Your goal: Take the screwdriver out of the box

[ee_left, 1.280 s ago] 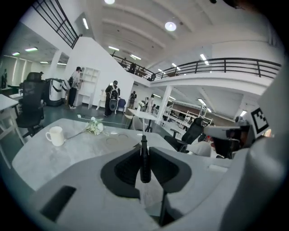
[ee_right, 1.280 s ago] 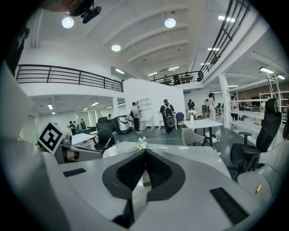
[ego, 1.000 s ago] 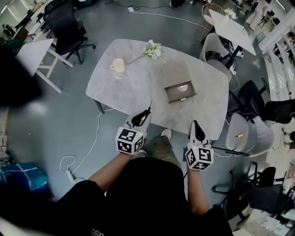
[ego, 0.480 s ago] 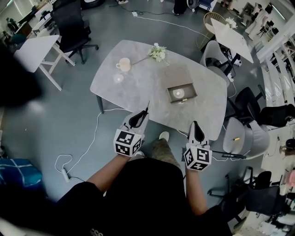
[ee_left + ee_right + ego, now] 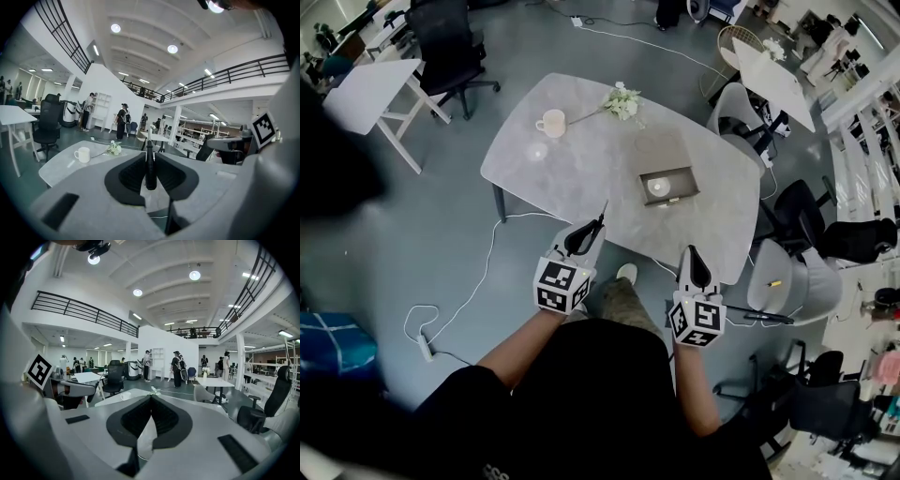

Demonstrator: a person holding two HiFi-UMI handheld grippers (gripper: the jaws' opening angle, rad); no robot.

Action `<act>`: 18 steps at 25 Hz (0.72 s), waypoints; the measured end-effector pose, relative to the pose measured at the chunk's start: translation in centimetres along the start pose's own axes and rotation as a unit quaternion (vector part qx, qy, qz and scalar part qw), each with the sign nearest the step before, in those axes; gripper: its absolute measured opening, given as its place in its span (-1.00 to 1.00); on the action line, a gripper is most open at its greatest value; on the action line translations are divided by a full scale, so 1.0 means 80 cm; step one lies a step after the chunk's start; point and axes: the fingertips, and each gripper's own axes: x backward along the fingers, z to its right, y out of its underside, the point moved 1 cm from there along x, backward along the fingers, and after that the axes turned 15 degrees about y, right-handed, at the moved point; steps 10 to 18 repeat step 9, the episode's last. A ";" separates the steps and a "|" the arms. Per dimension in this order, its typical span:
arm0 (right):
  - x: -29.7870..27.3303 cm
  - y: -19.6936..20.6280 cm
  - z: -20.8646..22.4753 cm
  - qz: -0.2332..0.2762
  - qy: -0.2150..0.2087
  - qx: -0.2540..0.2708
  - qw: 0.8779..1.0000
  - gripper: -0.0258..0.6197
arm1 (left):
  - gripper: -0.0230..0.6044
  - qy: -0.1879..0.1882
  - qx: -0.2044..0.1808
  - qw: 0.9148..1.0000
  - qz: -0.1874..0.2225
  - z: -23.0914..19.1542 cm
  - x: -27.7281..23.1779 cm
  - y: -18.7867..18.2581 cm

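Across the grey floor (image 5: 412, 234) of an open hall, a pale marbled tabletop (image 5: 572, 169) is standing, with a black office chair (image 5: 450, 47) off its far left and white chairs (image 5: 736, 103) along its right. At the near edge the person is reaching both forearms (image 5: 520, 347) forward, holding one pair of tongs in each hand. Both pairs are pointing away toward the tabletop, close to level, side by side but well apart. Each is carrying a cube (image 5: 562, 284) printed with black-and-white square markers, and those patterns are the only print coming through clearly.

The left tongs (image 5: 589, 232) are clamping the screwdriver (image 5: 603, 212), set narrow around it. The right tongs (image 5: 691, 253) are sitting closed on nothing. The box (image 5: 668, 186) is lying open on the far right part of the tabletop with something pale and round inside. The screwdriver is hanging well apart from it, over the near edge. A cup (image 5: 551, 123) and a sprig of white flowers (image 5: 622, 101) are resting at the far side, near each other.

The head view is showing only the thin shaft poking past the left tongs, and the box is showing from that view alone. The left gripper view is showing the black handle (image 5: 150, 176) standing upright between the ribbed pads (image 5: 133, 173), pressed from both sides. The right gripper view is showing its own jaws meeting tip to tip. Both gripper views are also taking in people (image 5: 123, 122) standing far across the hall under railed balconies (image 5: 234, 75).
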 end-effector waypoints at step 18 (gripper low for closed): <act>-0.022 0.004 0.022 -0.004 0.000 -0.003 1.000 -0.91 | -0.70 0.003 0.000 1.000 -0.007 0.000 -0.036 0.001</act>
